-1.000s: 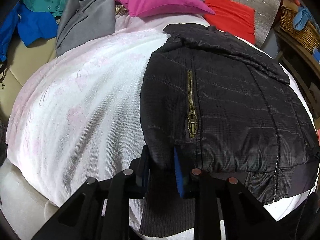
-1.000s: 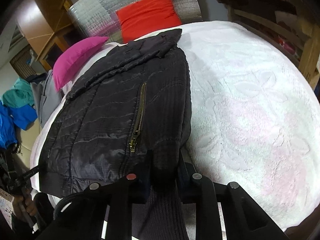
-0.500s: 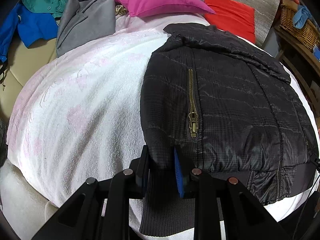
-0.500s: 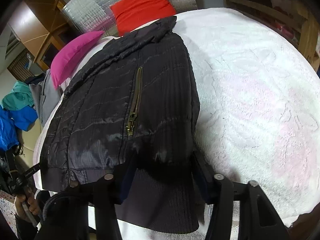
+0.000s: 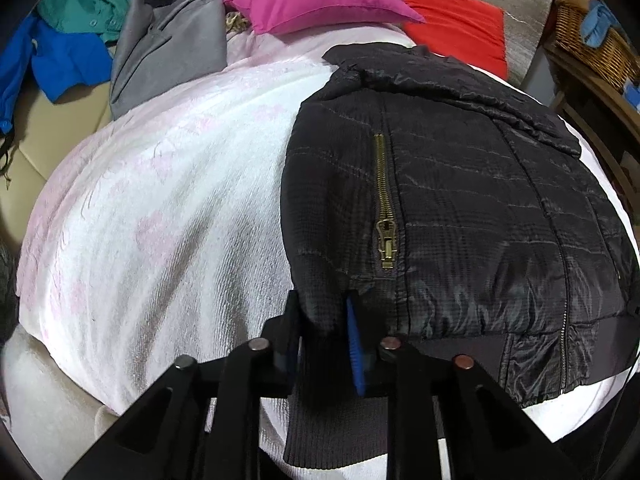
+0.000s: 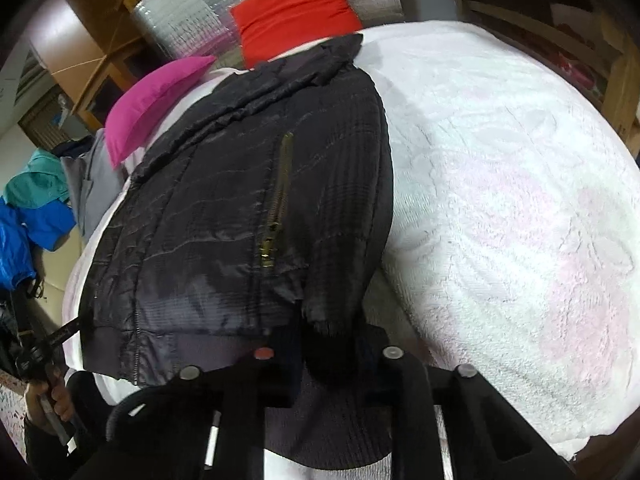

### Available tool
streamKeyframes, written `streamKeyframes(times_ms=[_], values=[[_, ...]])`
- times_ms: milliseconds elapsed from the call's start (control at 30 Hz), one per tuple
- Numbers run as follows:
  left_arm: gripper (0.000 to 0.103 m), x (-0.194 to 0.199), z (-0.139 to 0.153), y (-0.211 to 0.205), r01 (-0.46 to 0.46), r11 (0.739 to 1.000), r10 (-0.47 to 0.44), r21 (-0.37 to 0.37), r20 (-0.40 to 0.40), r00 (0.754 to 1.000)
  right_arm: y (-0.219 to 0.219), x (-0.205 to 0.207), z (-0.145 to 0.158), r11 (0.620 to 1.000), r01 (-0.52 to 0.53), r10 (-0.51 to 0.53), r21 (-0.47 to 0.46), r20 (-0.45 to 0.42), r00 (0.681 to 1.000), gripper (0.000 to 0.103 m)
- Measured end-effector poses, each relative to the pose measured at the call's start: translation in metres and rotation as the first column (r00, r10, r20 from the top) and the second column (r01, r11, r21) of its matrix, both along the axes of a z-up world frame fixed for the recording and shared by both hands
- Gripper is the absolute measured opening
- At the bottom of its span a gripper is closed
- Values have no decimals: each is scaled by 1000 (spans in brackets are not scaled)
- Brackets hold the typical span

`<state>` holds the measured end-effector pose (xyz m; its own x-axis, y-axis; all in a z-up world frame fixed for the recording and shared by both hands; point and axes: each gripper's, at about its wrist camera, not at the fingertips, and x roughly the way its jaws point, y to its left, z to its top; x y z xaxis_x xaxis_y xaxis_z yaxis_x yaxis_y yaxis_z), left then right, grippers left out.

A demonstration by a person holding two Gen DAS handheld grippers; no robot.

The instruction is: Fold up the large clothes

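Note:
A black quilted jacket [image 5: 460, 208] with brass pocket zips lies flat on a white and pink bedspread [image 5: 152, 208], collar far, ribbed hem near. My left gripper [image 5: 324, 320] is shut on the jacket's near left corner, just above the ribbed hem. In the right wrist view the same jacket [image 6: 224, 220] fills the left half. My right gripper [image 6: 332, 332] is shut on its near right corner, by the ribbed hem.
A pink pillow [image 5: 316, 4] and a red cushion [image 5: 456, 36] lie at the head of the bed. Grey [image 5: 172, 56], blue [image 5: 60, 64] and teal clothes are piled at far left. A wicker basket [image 5: 592, 44] stands right. Wooden furniture [image 6: 624, 80] borders the right side.
The right gripper opened half a second ago and has shut again on the jacket's corner, a little nearer the hem. The left gripper has kept its hold.

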<state>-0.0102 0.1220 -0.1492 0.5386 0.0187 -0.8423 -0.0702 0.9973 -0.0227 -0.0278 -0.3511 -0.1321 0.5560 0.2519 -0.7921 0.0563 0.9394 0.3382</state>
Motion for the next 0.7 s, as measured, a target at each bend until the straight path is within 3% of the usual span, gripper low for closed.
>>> streamKeyframes(times_ms=[200, 400, 633, 700], values=[[16, -16, 16, 2, -2, 1000, 4, -31, 37, 999, -1, -7, 12, 1000, -15, 15, 11, 18, 1000, 16], [16, -45, 13, 11, 2, 997, 0, -74, 24, 1000, -11, -30, 9, 998, -11, 11, 67, -1, 1000, 16], [17, -44, -2, 9, 5, 999, -6, -48, -29, 1000, -15, -40, -3, 994, -5, 9, 105, -31, 999, 17], [17, -41, -3, 7, 4, 1000, -5, -29, -38, 999, -17, -37, -6, 993, 2, 3, 121, -41, 999, 21]])
